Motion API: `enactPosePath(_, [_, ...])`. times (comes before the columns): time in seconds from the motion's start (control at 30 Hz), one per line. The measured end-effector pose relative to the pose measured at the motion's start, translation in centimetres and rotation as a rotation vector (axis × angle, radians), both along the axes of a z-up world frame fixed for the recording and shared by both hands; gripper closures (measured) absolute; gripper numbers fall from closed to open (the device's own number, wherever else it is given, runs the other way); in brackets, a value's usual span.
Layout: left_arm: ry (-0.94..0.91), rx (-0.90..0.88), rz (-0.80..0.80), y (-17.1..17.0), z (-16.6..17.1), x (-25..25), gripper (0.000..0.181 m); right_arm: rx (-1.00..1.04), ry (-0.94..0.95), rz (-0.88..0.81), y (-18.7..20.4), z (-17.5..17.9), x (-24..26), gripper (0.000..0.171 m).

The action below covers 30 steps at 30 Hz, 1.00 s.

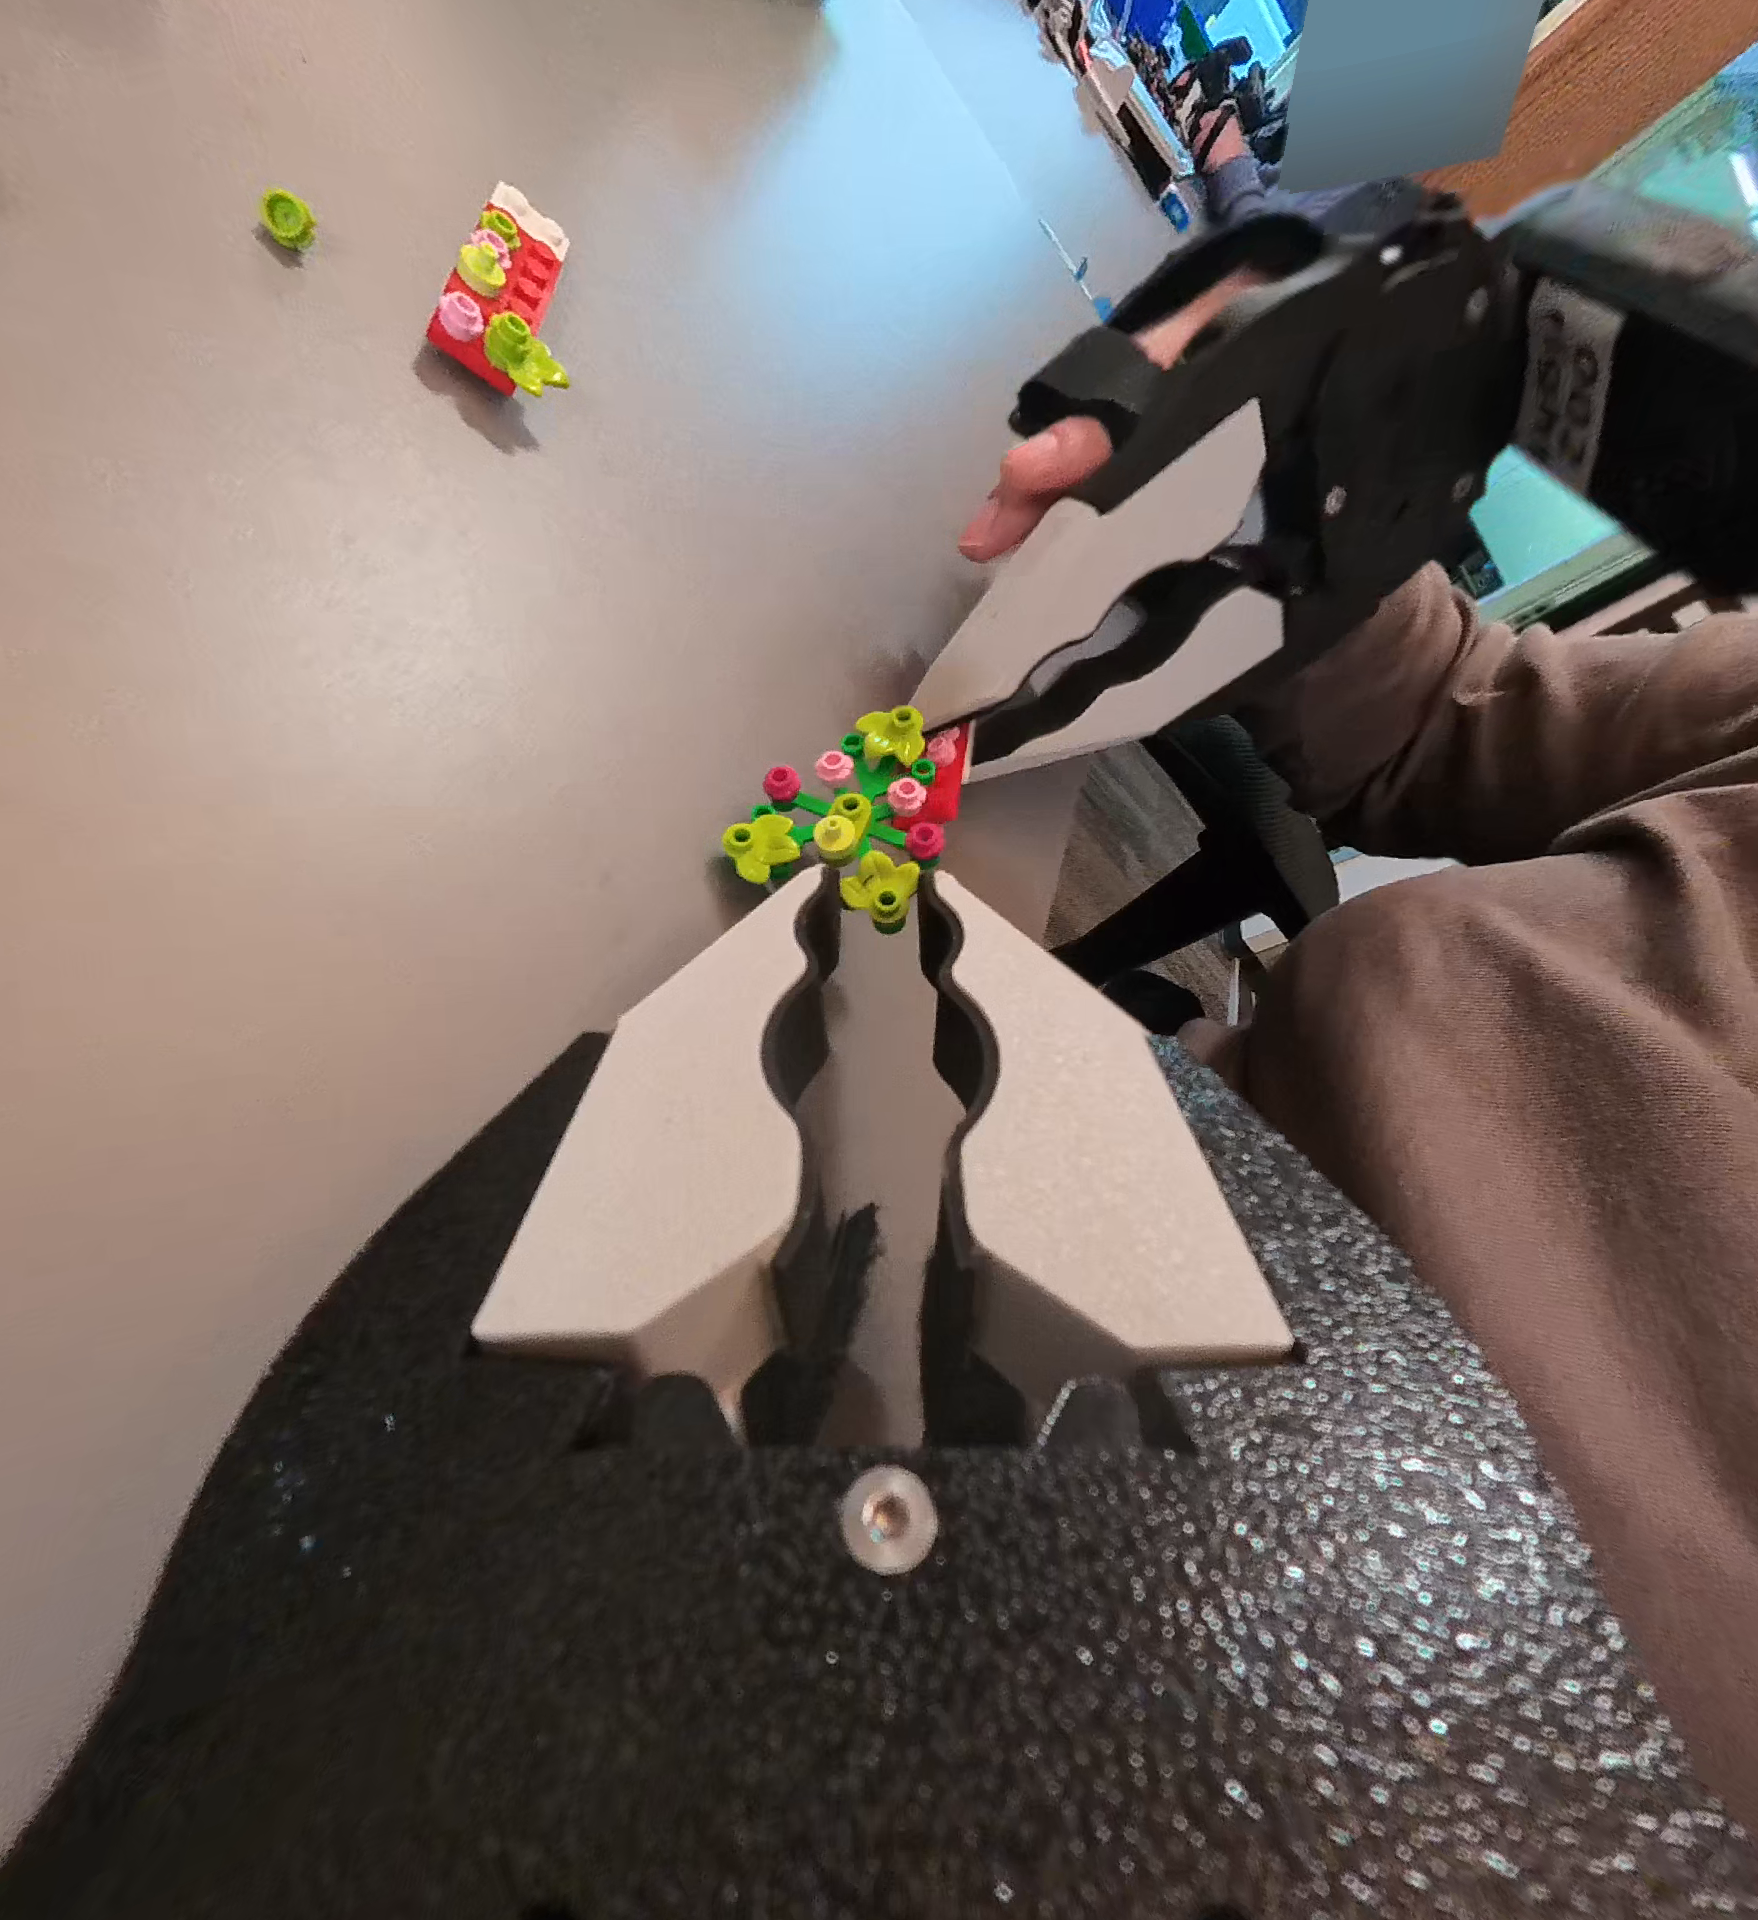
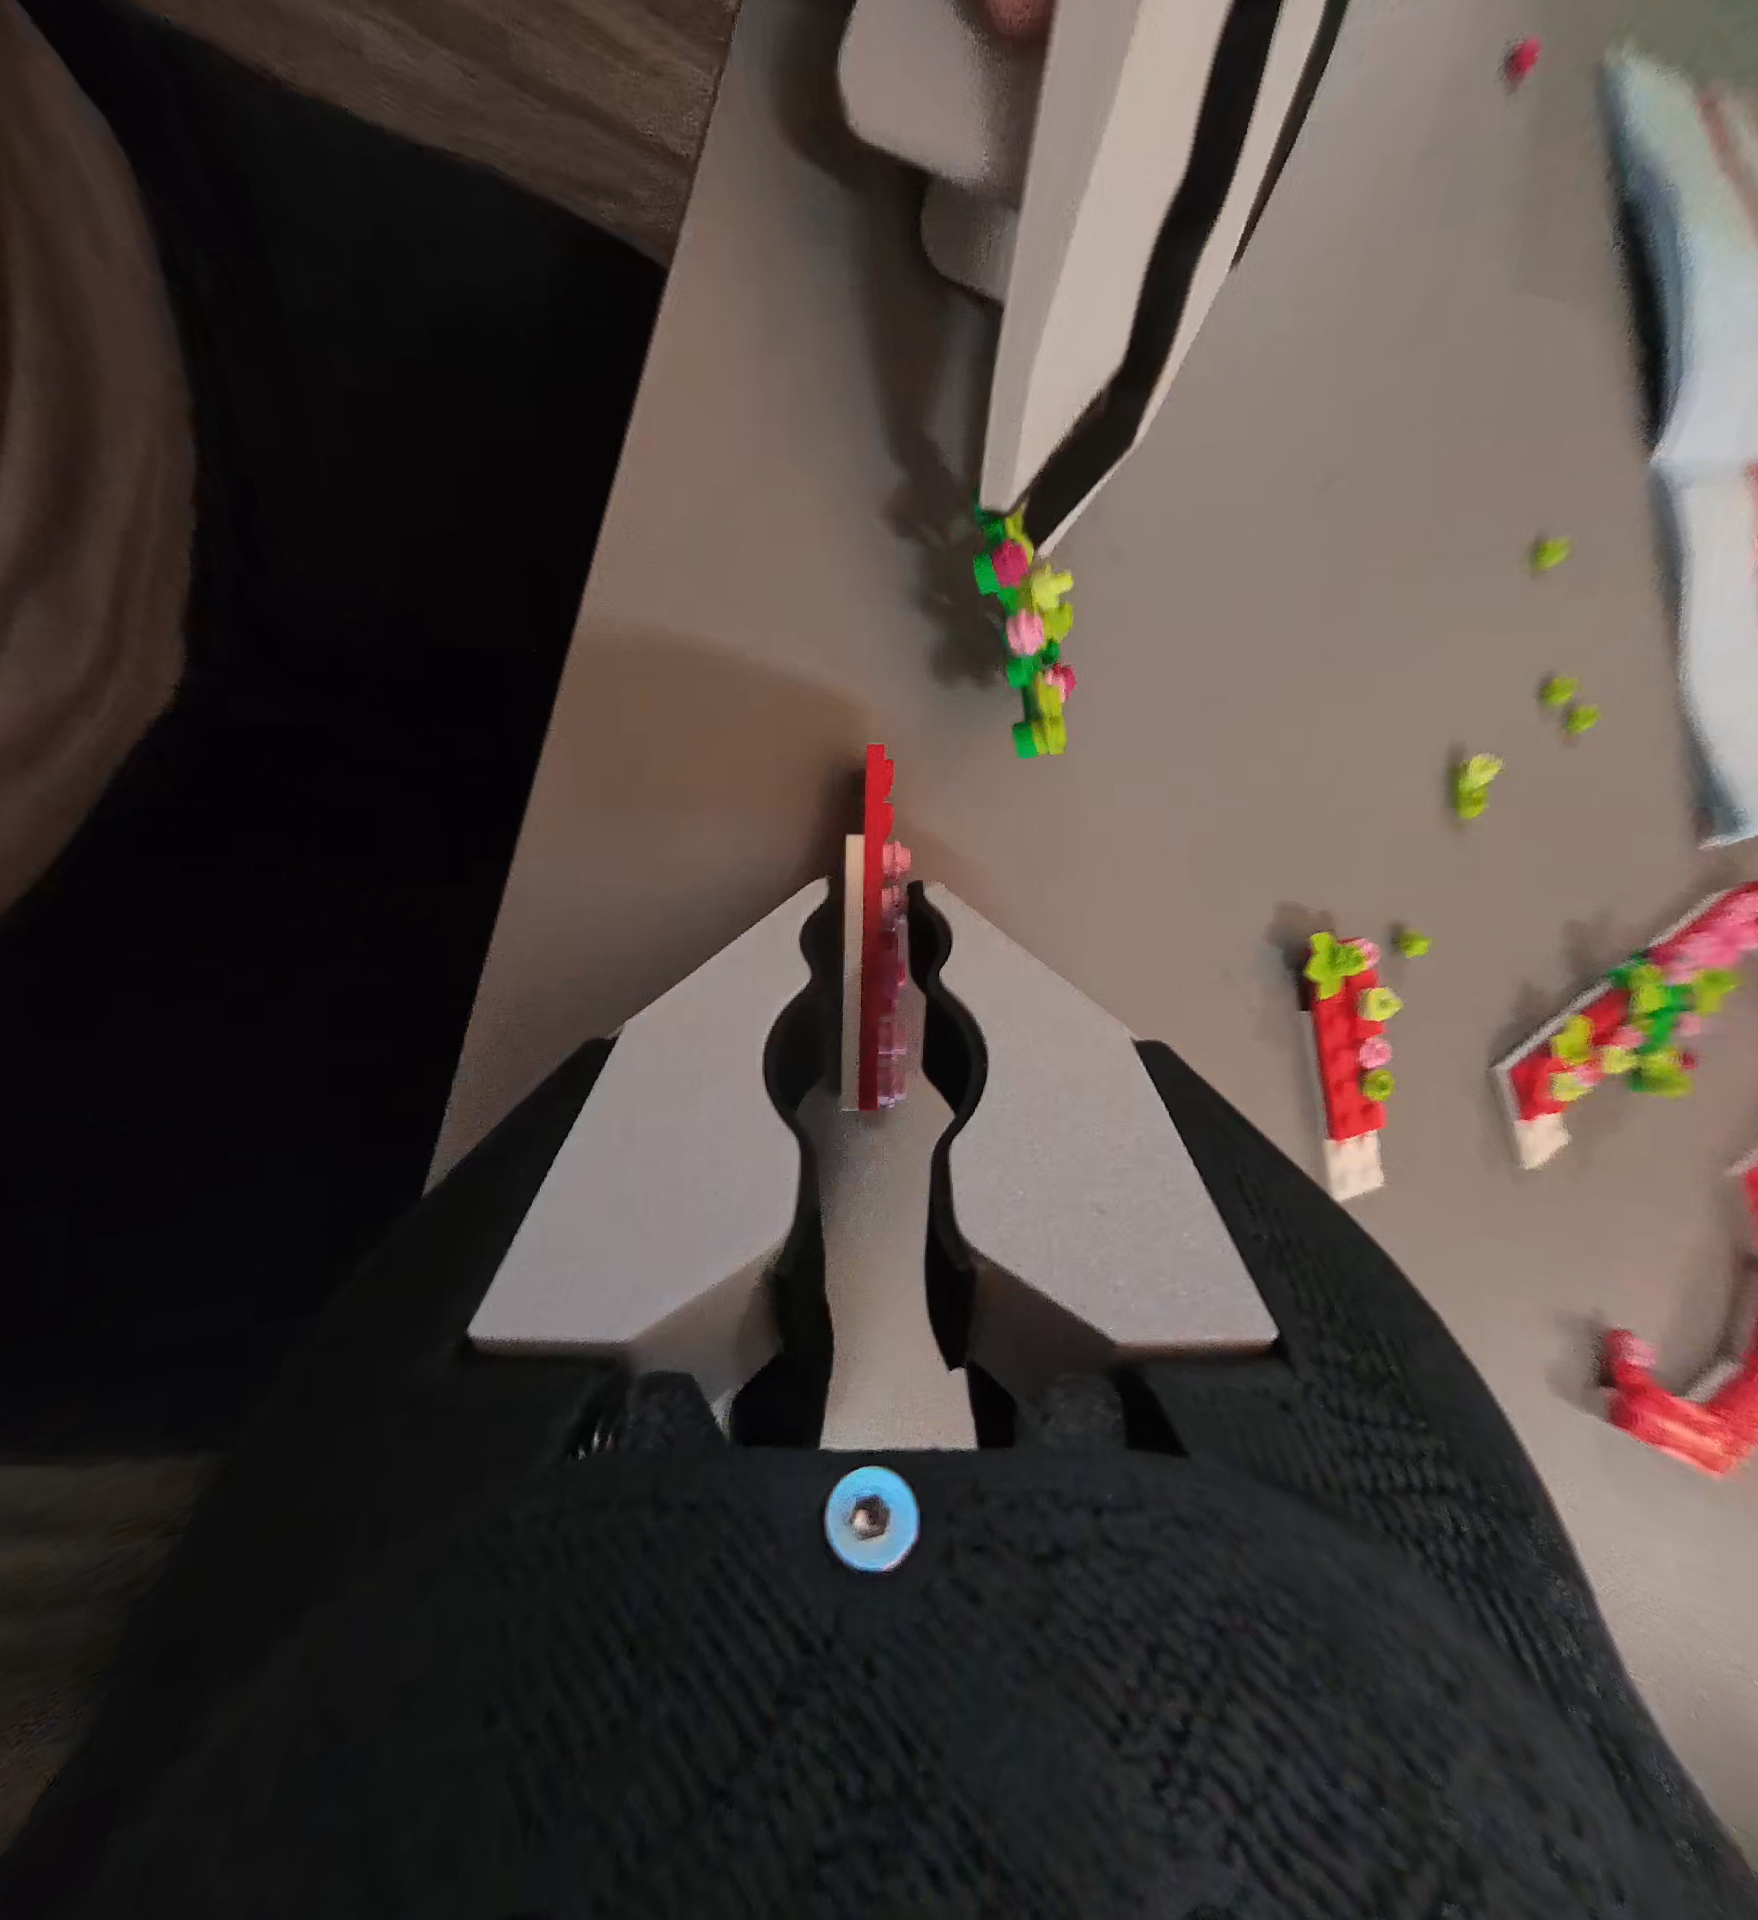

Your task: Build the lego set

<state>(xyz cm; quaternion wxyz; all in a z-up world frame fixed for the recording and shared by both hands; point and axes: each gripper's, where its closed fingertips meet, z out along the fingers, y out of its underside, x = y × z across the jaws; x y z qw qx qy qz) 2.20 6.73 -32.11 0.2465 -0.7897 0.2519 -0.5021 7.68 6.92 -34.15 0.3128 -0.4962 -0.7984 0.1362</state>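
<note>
My left gripper [image 1: 877, 883] is shut on the end of a green flower cluster [image 1: 839, 816] with lime leaves and pink blossoms, held just above the grey table [image 1: 283, 727]. My right gripper [image 2: 870, 885] is shut on a thin red plate [image 2: 875, 821] with a white layer and pink studs, held edge-on. In the left wrist view the right gripper [image 1: 948, 743] holds the red plate [image 1: 946, 792] right against the cluster's far side. In the right wrist view the left gripper [image 2: 1010, 511] and the flower cluster [image 2: 1033, 634] hang a little beyond the plate. This view is blurred.
A red and white plate with flowers [image 1: 496, 296] and loose lime pieces [image 1: 288, 218] lie farther off. The right wrist view shows a red brick strip [image 2: 1348, 1049], a red heart-shaped frame [image 2: 1748, 1174], loose leaves [image 2: 1474, 781] and a booklet [image 2: 1748, 416]. The table edge [image 2: 584, 644] runs at the left. My hands' fingertips stand some 7 cm from each other.
</note>
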Motion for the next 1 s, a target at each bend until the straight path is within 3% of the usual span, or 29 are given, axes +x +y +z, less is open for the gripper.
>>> enactPosePath(0.3, [0.010, -0.034, -0.032, -0.7, -0.3, 1.0, 0.168, 0.503, 0.154, 0.103, -0.4, 0.5, -0.2, 0.161])
enactPosePath(0.47, [0.036, -0.040, -0.064, -1.2, -0.5, 1.3, 0.168, 0.679, 0.206, 0.141, -0.4, 0.7, -0.2, 0.161])
enactPosePath(1.0, [0.184, -0.004, -0.134, -0.2, -0.4, 0.5, 0.168, 0.714, 0.260, 0.136, -0.2, 1.2, -0.4, 0.152])
